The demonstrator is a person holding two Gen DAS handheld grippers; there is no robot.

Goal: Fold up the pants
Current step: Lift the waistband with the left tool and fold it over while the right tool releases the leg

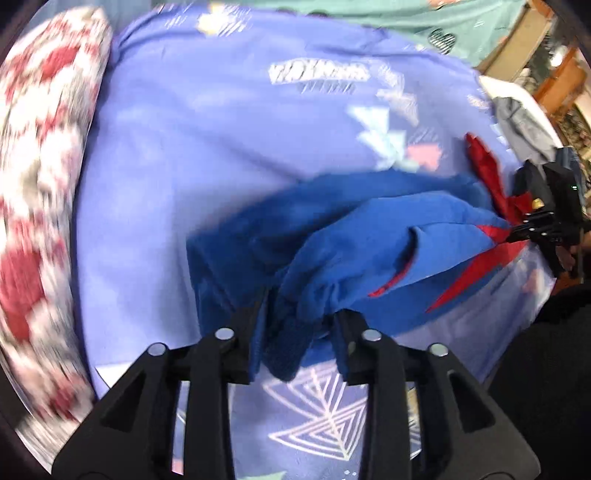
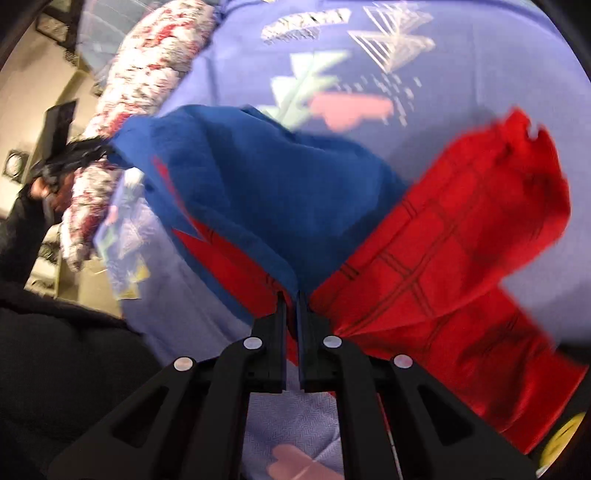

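The pants (image 1: 369,236) are blue with red panels and hang in the air over a lilac patterned bedsheet (image 1: 221,147). My left gripper (image 1: 301,314) is shut on a bunched blue part of the pants. My right gripper (image 2: 291,295) is shut on the pants where blue and red cloth meet; it also shows at the right of the left wrist view (image 1: 532,225). In the right wrist view the blue part (image 2: 258,184) stretches left towards the left gripper (image 2: 74,155), and a red leg with dark grid lines (image 2: 461,258) hangs to the right.
A red-and-white patterned pillow (image 1: 40,206) lies along the left of the bed; it also shows in the right wrist view (image 2: 147,74). A teal cloth (image 1: 406,18) lies at the far edge. Grey clothes (image 1: 517,118) and wooden furniture (image 1: 535,44) are at the right.
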